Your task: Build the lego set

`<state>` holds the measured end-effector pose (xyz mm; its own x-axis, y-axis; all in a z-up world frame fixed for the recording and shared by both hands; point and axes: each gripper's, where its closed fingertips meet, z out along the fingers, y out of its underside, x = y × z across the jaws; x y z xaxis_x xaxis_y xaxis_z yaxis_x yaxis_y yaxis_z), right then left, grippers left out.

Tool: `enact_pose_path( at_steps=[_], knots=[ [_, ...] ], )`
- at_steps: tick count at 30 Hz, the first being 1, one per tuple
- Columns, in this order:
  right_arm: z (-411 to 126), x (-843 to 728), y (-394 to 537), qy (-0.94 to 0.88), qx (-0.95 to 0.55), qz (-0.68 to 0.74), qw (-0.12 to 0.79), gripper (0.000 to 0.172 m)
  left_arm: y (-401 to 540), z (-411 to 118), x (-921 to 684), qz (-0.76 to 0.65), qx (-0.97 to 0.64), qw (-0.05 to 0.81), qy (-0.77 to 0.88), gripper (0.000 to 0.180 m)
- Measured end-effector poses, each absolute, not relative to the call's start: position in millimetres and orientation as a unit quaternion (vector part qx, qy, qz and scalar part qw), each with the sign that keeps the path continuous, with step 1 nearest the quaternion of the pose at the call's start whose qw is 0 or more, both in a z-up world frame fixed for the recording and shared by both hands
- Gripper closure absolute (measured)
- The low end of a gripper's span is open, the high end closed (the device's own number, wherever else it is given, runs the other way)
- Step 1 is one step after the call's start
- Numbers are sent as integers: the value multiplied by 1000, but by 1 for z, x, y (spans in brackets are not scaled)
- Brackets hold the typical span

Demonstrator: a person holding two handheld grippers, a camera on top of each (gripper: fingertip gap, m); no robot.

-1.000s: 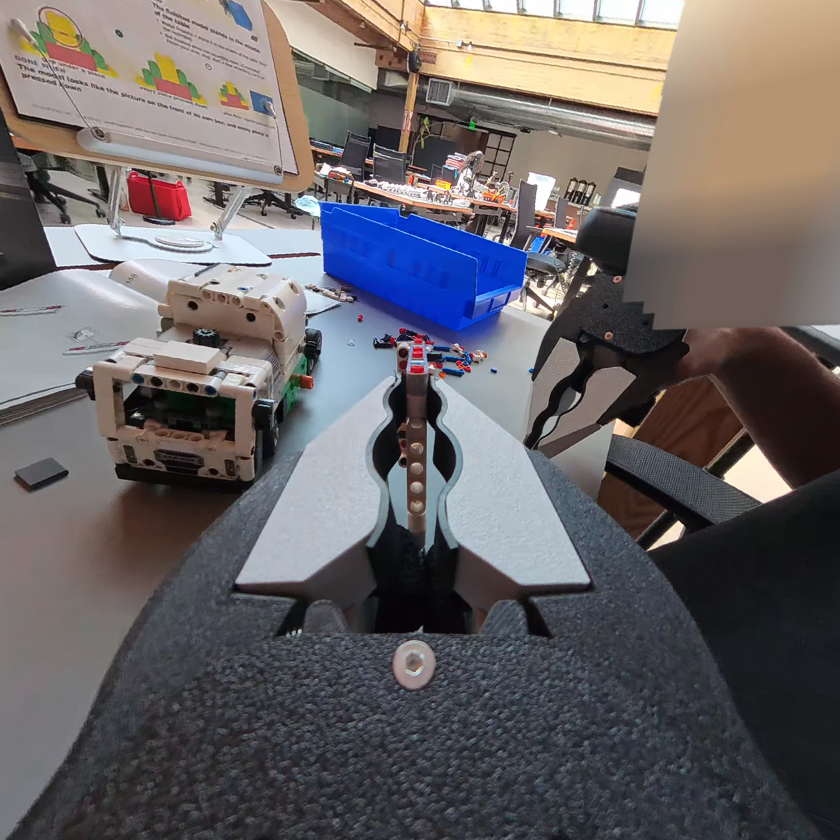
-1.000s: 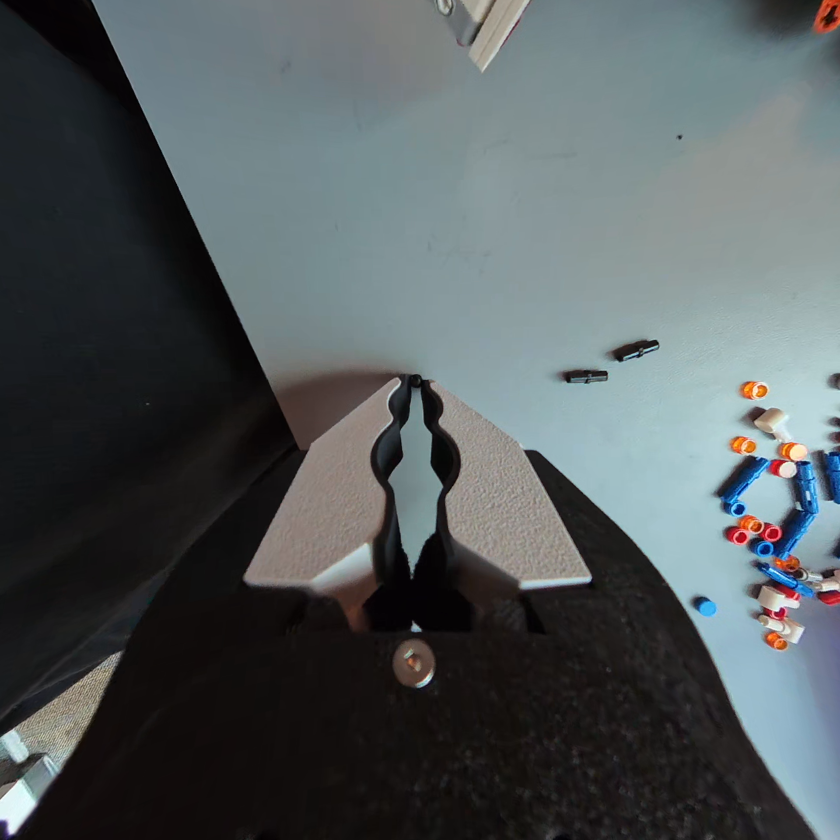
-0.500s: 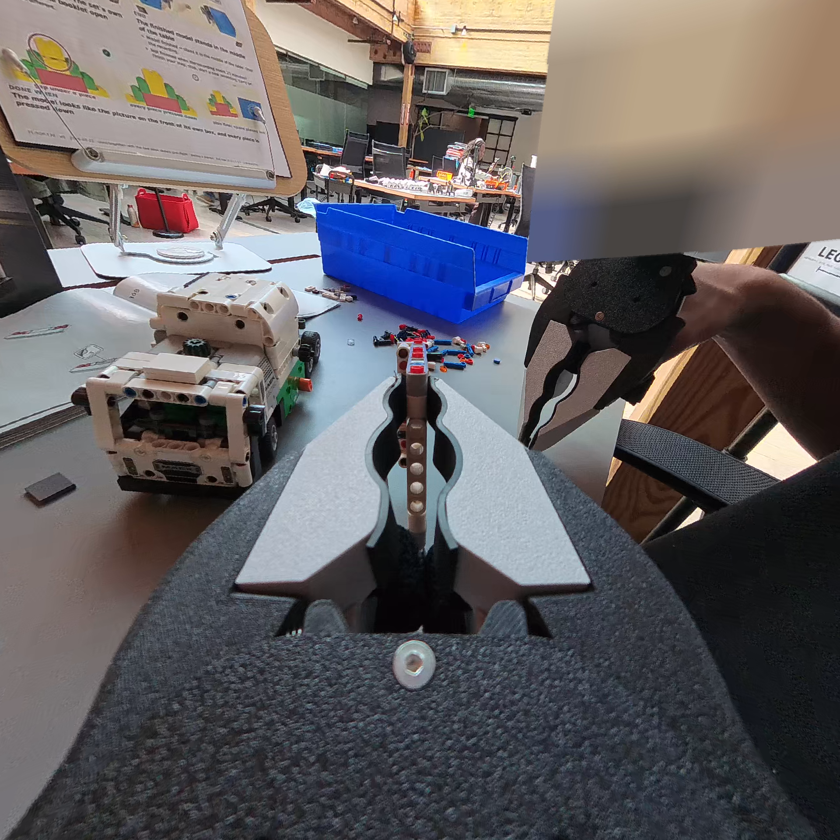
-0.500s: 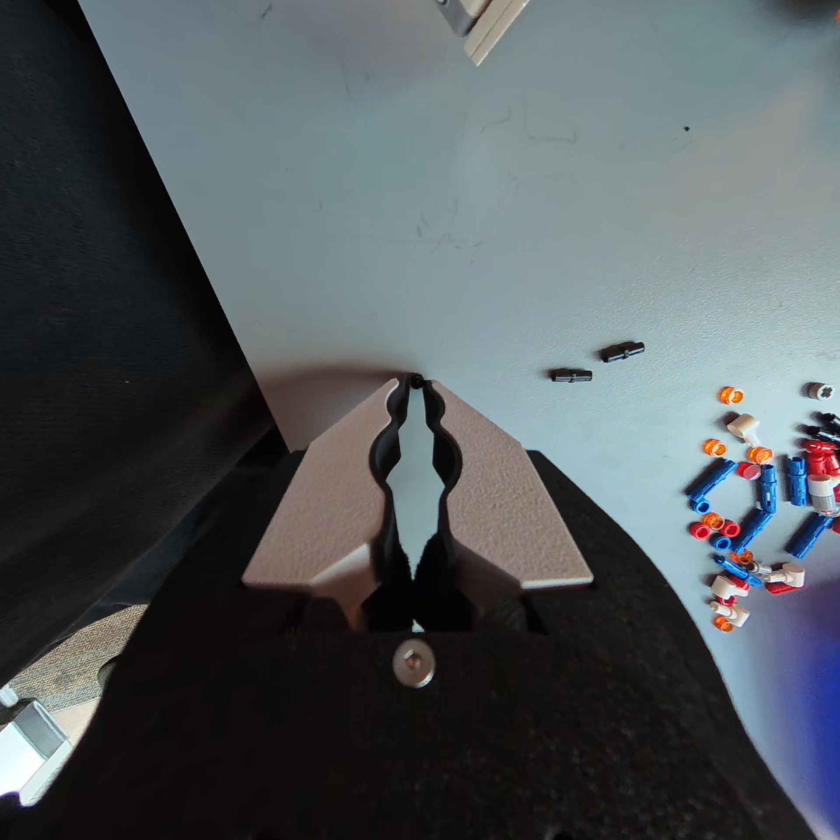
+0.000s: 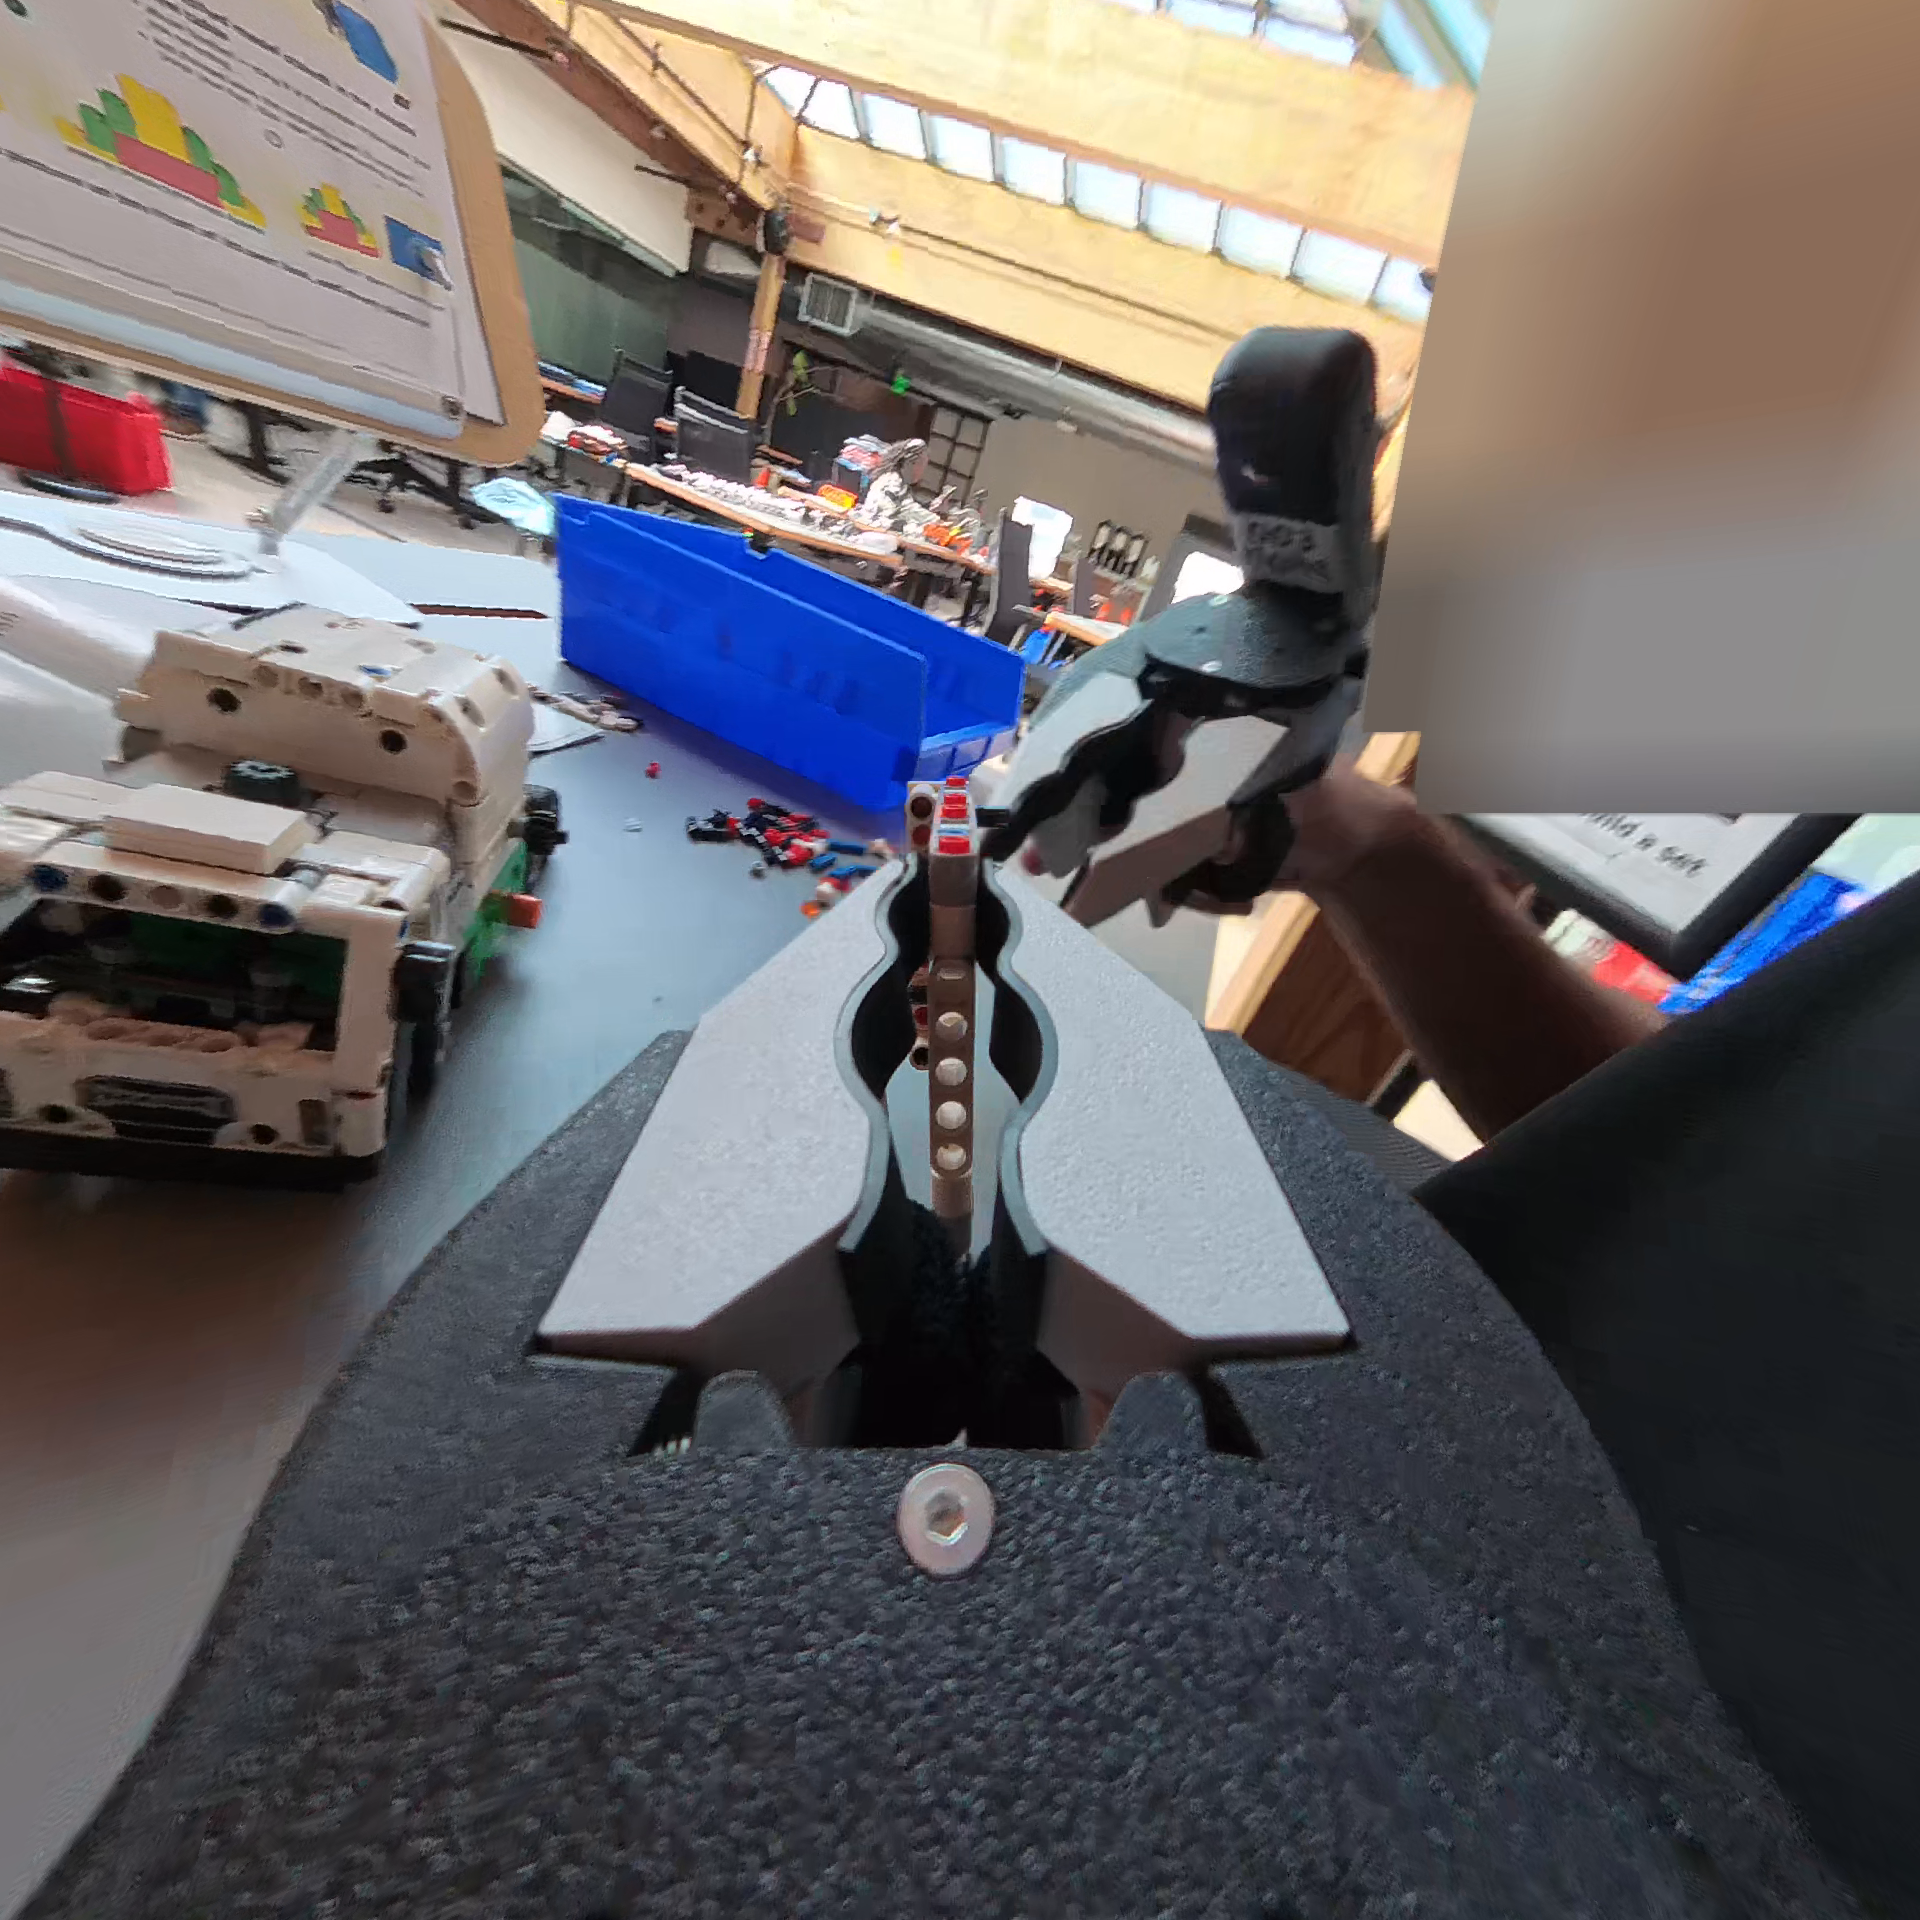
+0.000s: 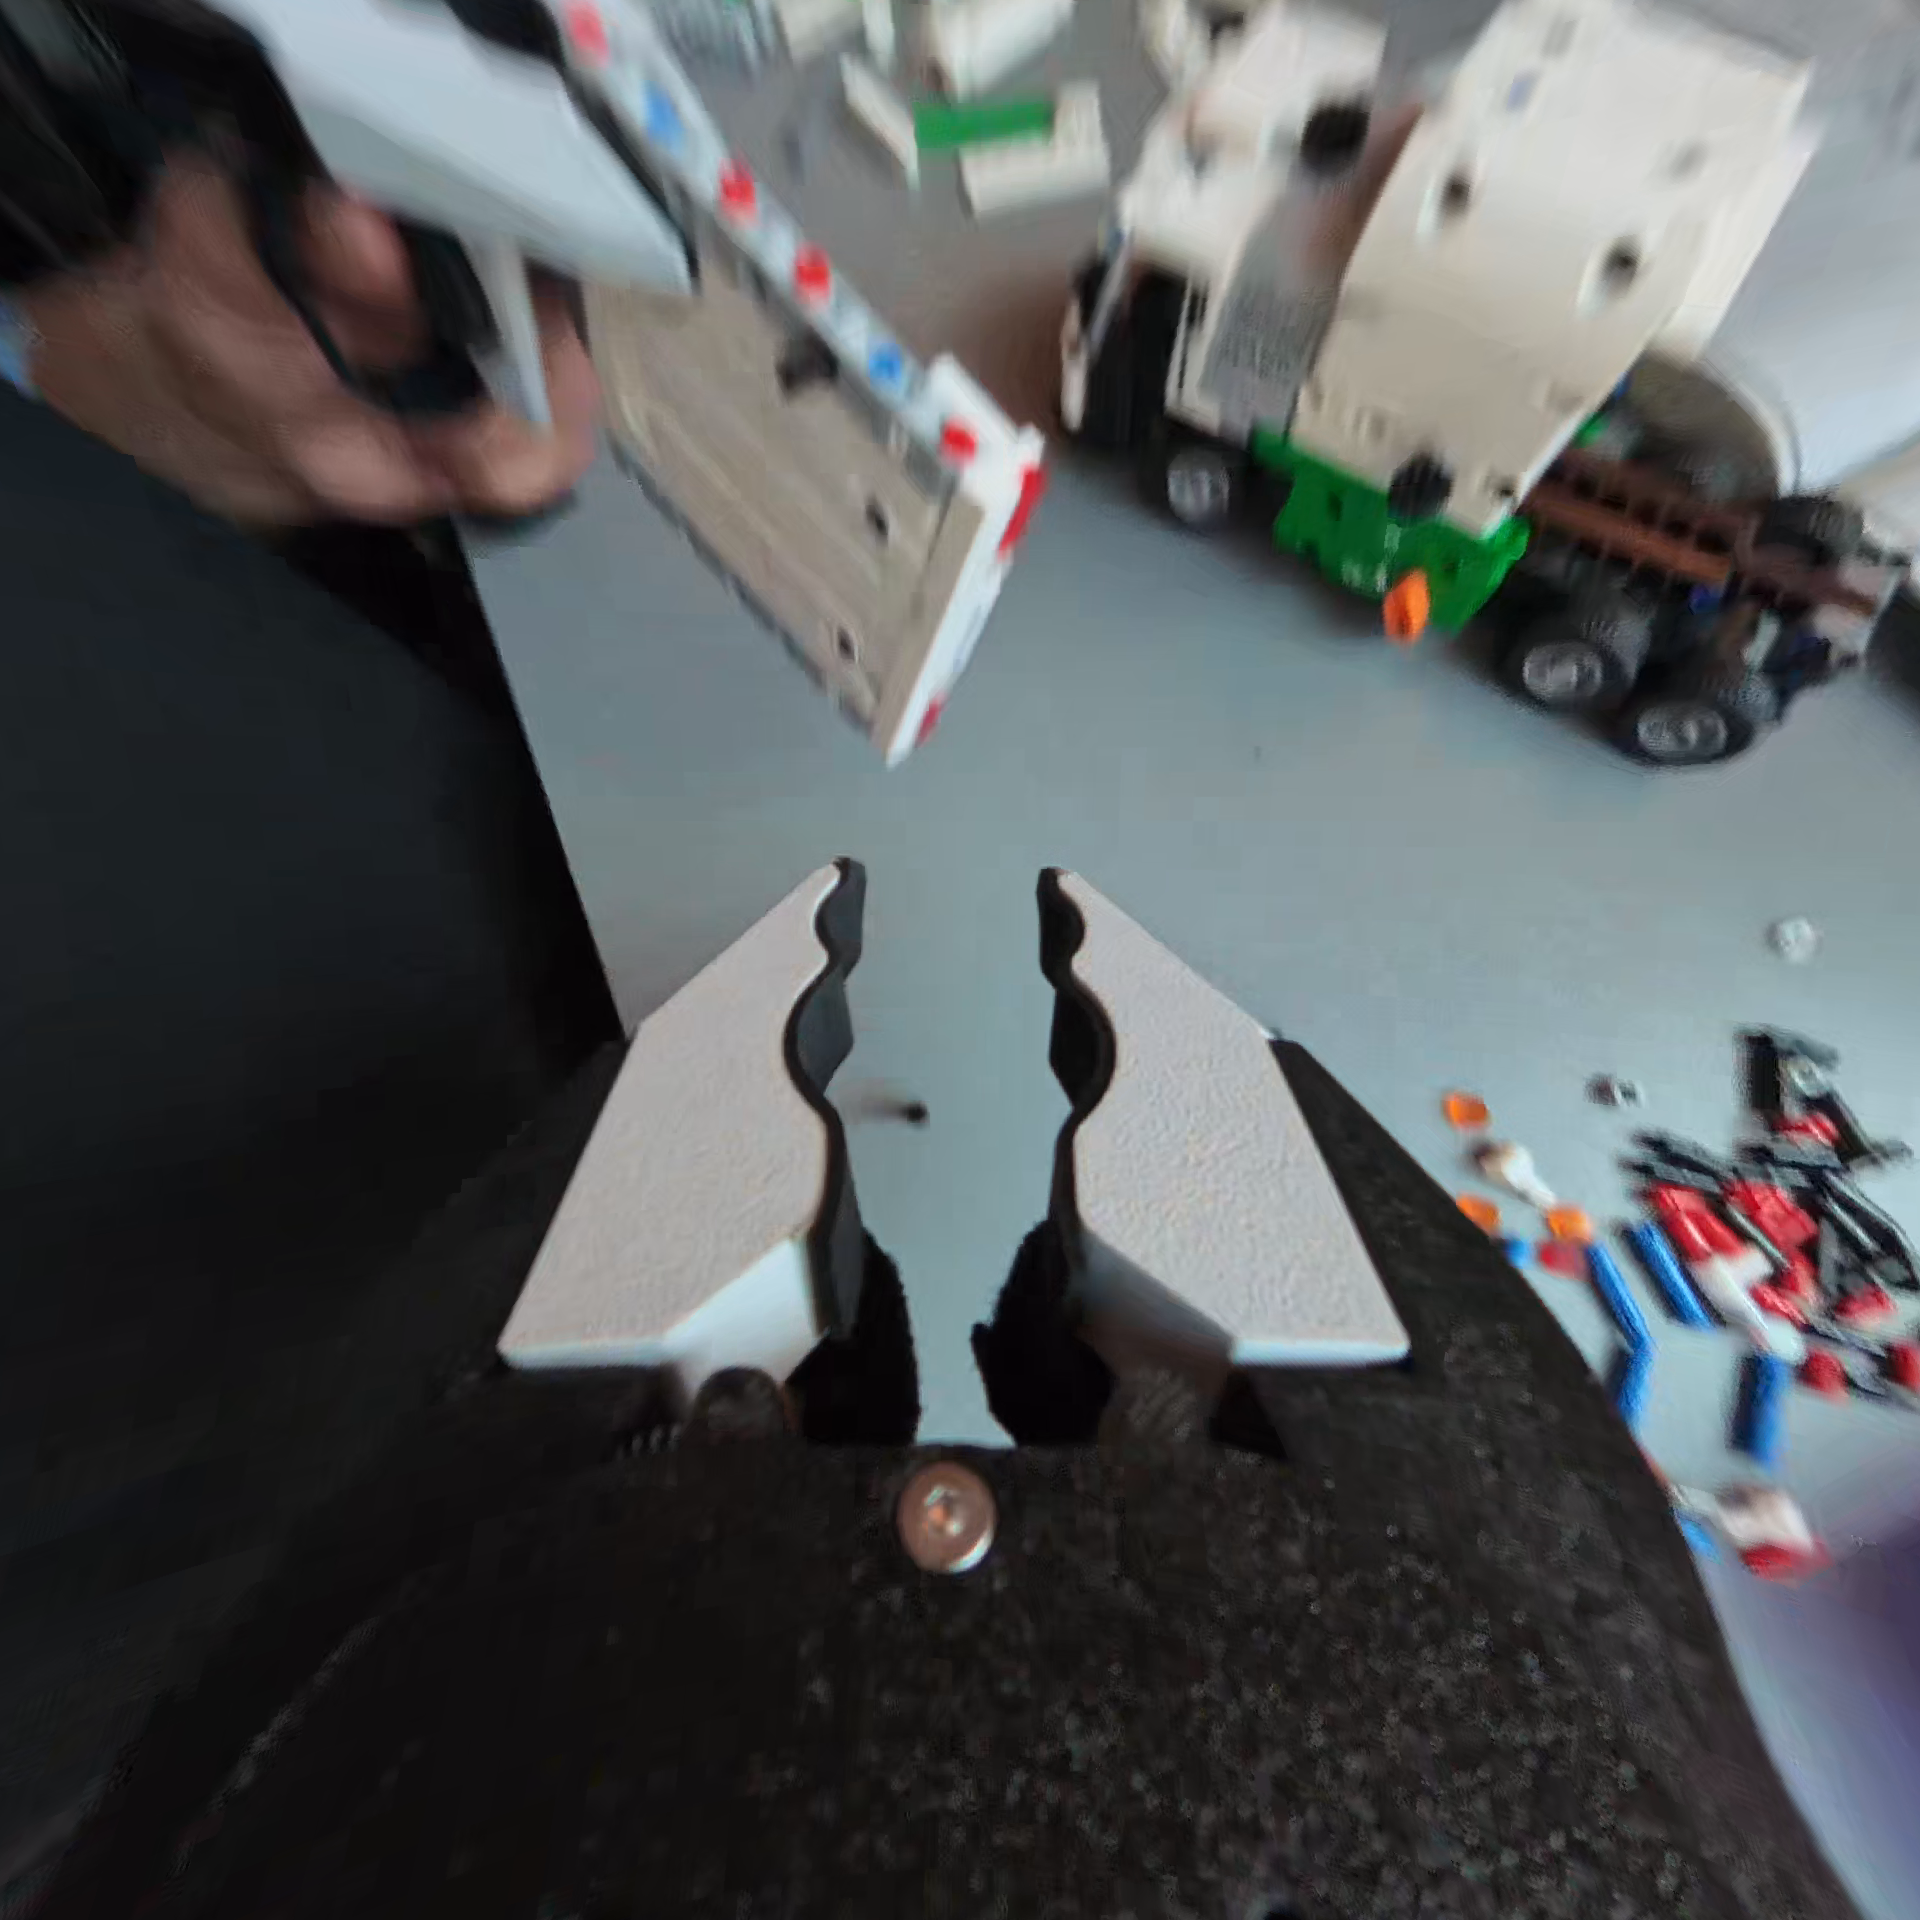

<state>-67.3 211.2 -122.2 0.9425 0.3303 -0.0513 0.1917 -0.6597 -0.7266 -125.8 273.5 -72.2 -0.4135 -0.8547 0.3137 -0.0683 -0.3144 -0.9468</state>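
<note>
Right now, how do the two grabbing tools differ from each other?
The left tool is closed on a flat tan panel of toy bricks, its fingers pressing both faces; the right tool is open with nothing between its fingers. The left tool sits lifted beside the toy truck, while the right tool looks down on the grey table near the loose small pieces. Both share pale wavy-edged fingers on a black body.

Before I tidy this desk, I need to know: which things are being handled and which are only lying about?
Being handled:
- tan panel, gripped in the left gripper
- right gripper, fingers apart, nothing between them

Lying about:
- white and green toy truck
- heap of small loose pieces
- blue bin
- instruction sheet on a stand
</note>
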Motion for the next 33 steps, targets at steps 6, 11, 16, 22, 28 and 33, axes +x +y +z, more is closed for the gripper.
enact_pose_path(
  at_steps=[6,11,16,22,28,33],
  knots=[
    [-86,-114,239,-128,-780,331,515,133,256,-58,-134,-740,-417,216,482,175],
    [-73,-126,240,-116,-712,440,535,156,253,-54,-136,-758,-410,193,470,174],
    [-74,-123,239,-93,-688,474,541,156,257,-52,-138,-780,-408,163,447,172],
    [-73,-120,242,-85,-682,465,558,156,258,-55,-136,-779,-418,155,440,174],
    [-83,-111,244,-82,-733,374,562,148,267,-59,-136,-751,-429,209,457,176],
    [-110,-69,201,-78,-849,151,501,144,298,-72,-138,-643,-452,348,512,174]
  ],
)
